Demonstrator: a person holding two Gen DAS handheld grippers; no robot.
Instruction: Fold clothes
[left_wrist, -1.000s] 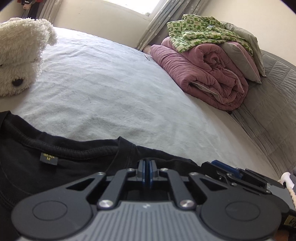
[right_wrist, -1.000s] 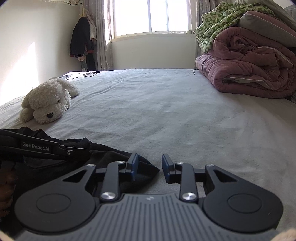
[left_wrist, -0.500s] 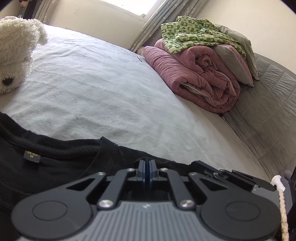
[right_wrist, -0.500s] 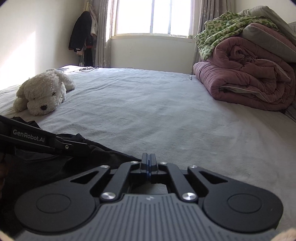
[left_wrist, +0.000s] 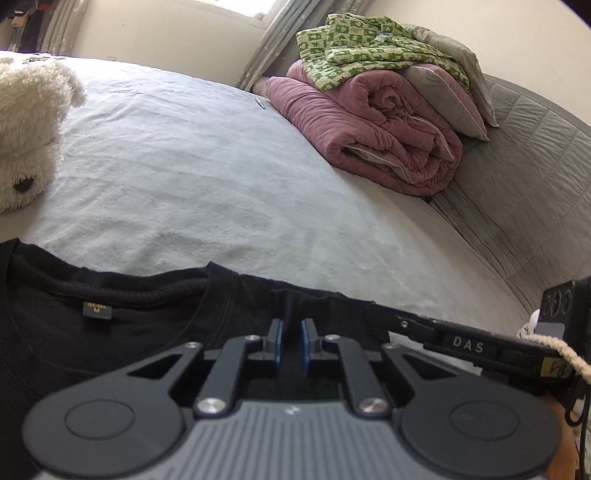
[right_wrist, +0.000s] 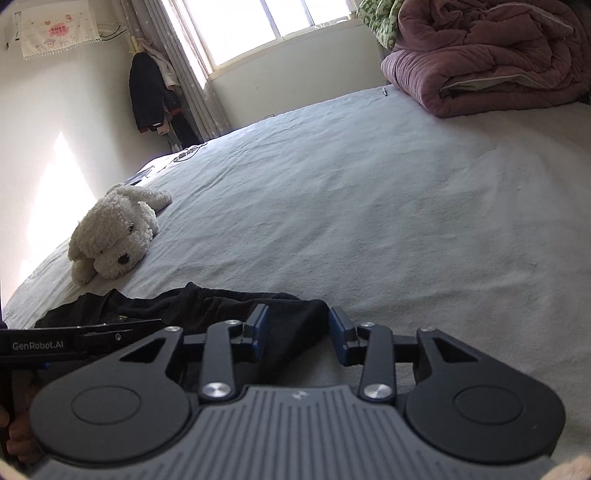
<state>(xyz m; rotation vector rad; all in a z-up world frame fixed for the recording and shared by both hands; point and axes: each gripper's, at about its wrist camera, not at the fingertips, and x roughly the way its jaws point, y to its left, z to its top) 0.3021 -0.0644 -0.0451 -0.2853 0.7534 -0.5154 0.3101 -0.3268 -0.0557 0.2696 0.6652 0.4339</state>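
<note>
The black t-shirt (left_wrist: 110, 332) is spread flat on the grey bed (left_wrist: 221, 184), collar toward the plush dog (right_wrist: 114, 236). Its shoulder edge is straddled by both grippers: left gripper (left_wrist: 291, 341) barely parted and opening, right gripper (right_wrist: 297, 332) opening wider, nothing clamped.

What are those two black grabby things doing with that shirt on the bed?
A person is folding a black T-shirt on the bed, with a gripper in each hand. The left gripper and the right gripper are both opening, with a bit of the shirt's edge between the jaws. A white toy dog lies nearby.
</note>
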